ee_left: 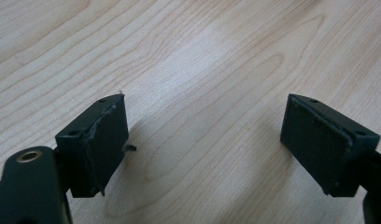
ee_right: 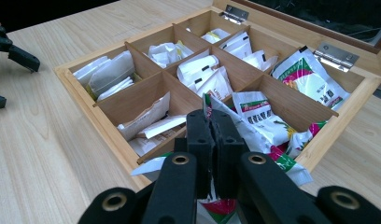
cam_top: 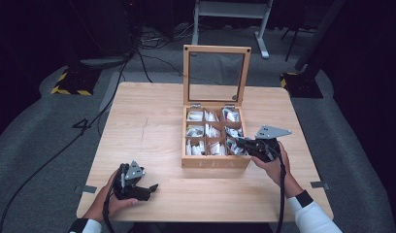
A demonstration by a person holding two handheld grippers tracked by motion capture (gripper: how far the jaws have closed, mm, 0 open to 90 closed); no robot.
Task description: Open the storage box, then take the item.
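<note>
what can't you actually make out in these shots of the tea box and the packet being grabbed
- Held packet: right gripper view, the shut right gripper covers its middle and the bottom edge cuts it off.
- Print on the packets: too small and blurred to read in the right gripper view and the high view.
- Word on the tea box front: high view, too faint to be sure.
- Left gripper: left gripper view, open over bare table, body cut off.
</note>
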